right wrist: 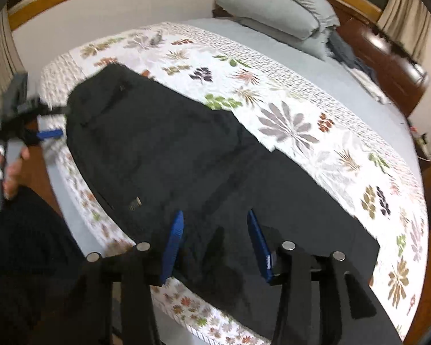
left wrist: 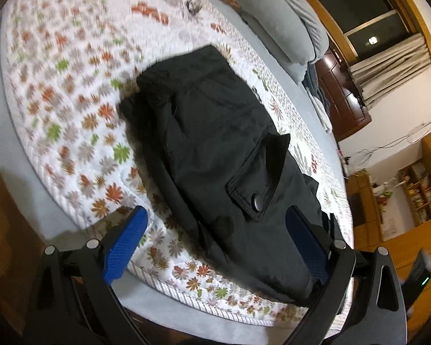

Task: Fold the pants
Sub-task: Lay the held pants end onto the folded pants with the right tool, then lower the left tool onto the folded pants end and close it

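Black cargo pants (left wrist: 215,149) lie on a floral quilt (left wrist: 71,92) on the bed, with a snap-button flap pocket (left wrist: 255,195) facing up. My left gripper (left wrist: 215,212) is open, its blue pads wide apart over the near end of the pants, holding nothing. In the right wrist view the pants (right wrist: 186,155) stretch across the quilt (right wrist: 301,120). My right gripper (right wrist: 215,218) is open above the pants' near edge, empty. The left gripper (right wrist: 47,135) shows at the far left, at the pants' other end.
A grey pillow (right wrist: 273,8) lies at the head of the bed, beside a dark wooden headboard (right wrist: 388,60). The bed's near edge (left wrist: 186,316) drops to a wooden floor. Wooden shelves (left wrist: 422,184) stand against the wall. The person's hand (right wrist: 11,169) holds the left gripper.
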Available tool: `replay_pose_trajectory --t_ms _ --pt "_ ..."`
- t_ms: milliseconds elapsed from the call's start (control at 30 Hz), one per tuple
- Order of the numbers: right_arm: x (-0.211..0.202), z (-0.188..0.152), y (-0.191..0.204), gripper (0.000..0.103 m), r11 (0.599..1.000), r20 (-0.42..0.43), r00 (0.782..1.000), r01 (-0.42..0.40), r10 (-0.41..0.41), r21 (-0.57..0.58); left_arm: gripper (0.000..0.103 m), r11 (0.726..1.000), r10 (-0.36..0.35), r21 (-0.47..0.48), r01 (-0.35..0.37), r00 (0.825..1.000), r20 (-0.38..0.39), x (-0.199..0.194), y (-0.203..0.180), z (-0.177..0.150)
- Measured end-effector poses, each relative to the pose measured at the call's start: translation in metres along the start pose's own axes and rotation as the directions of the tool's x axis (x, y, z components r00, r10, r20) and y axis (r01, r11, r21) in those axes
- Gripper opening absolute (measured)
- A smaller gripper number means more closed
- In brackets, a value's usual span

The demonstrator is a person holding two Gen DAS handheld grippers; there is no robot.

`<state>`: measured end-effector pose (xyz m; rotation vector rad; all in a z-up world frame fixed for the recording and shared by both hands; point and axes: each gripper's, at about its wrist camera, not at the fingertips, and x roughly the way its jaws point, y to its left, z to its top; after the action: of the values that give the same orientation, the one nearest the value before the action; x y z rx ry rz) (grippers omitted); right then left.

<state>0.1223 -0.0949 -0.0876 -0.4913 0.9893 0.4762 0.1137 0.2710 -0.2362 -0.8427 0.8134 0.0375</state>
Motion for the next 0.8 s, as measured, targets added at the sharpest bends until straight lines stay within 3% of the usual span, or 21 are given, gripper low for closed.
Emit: replay_pose_trajectory --t_ms 133,233,400,533,800 --pt "0.009 0.040 -0.009 0.051 0.996 -0.037 0.996 -0.085 0.086 0.030 0.096 0.999 0.017 0.048 -0.019 0.999 0.042 -0.011 -0.010 -0.004" --pt "0.023 0.076 -0.010 0.056 0.989 -0.065 0.987 -0.147 0.148 0.033 0.096 0.999 0.023 0.032 -0.025 0.998 0.057 -0.014 -0.011 -0.004" --pt "0.057 0.147 0.009 0.067 0.983 -0.125 0.976 -0.182 0.176 -0.037 0.096 0.999 0.052 0.014 -0.053 0.997 0.050 -0.016 -0.009 -0.007" --pt "0.095 0.201 0.029 0.070 0.966 -0.183 0.955 -0.250 0.235 -0.063 0.096 0.997 0.075 0.026 -0.076 0.996 0.043 -0.017 -0.006 -0.007" --pt "0.171 0.266 0.076 0.081 0.932 -0.303 0.914 -0.327 0.271 -0.154 0.096 0.993 0.107 0.043 -0.108 0.994 0.018 -0.013 0.003 0.012"
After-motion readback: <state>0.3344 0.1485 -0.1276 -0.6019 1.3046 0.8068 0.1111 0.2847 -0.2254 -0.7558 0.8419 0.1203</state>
